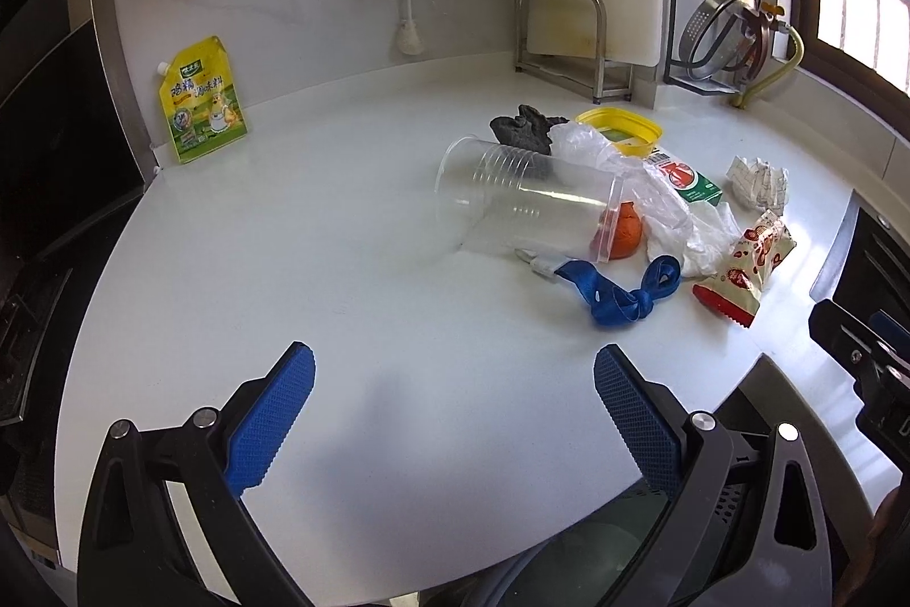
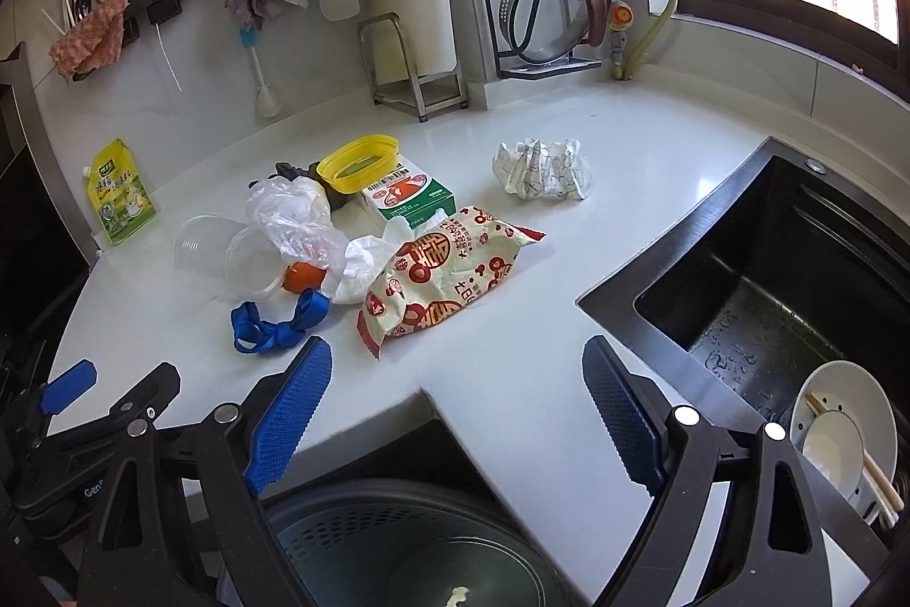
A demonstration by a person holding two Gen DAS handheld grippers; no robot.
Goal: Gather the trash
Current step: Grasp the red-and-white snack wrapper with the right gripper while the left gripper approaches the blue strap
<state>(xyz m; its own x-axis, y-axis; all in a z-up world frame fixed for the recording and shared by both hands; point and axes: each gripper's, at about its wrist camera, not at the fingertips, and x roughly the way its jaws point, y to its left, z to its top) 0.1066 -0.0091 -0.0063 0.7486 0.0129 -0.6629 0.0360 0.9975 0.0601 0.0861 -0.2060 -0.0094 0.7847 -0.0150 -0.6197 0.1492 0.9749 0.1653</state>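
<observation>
Leftmost, a yellow pouch (image 2: 120,193) printed with Chinese characters leans upright against the wall, well apart from the trash pile on the white counter (image 1: 341,265). Taking the clear cup (image 1: 526,203) as the landmark: it lies on its side, mouth toward the pouch, base toward the sink (image 2: 796,277), its long axis running across the counter. An orange lump (image 1: 625,237) sits against its base — hard to identify. Just in front lies a knotted blue strap (image 1: 620,294). Draped over the cup's base end is a thin plastic bag (image 2: 290,220); behind that a dark rag (image 1: 523,129), mostly hidden. Right of the cup stand a yellow lid (image 2: 358,160) and a green-and-white carton (image 2: 409,197) with a barcode, its text too small to read. Nearer the sink, a snack packet (image 2: 443,280) with red Chinese characters points its serrated end toward the cameras — crumpled printed paper (image 2: 543,174) lies beyond it. The left gripper (image 1: 455,413) and right gripper (image 2: 458,408) both hover wide open, holding nothing. A dark bin (image 2: 421,544) shows below, partly cut off.
</observation>
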